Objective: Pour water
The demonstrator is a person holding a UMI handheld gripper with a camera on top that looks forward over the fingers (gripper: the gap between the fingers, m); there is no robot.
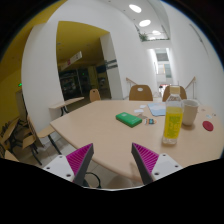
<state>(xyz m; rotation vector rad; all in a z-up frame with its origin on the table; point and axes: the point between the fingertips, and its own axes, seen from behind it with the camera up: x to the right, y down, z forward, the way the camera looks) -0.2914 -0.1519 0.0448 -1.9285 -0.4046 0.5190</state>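
A clear bottle of yellow liquid (173, 121) stands upright on the light wooden table (110, 125), beyond my right finger. A white cup (190, 111) stands just behind it to the right. My gripper (112, 158) is open and empty, its pink-padded fingers (78, 157) spread wide above the table's near edge, well short of the bottle.
A green flat object (128, 119) lies mid-table, with a small bluish item (155, 112) beyond it. A red round thing (208, 126) lies to the right of the cup. Wooden chairs (141, 92) stand at the far side. A yellow wall and shelves are to the left.
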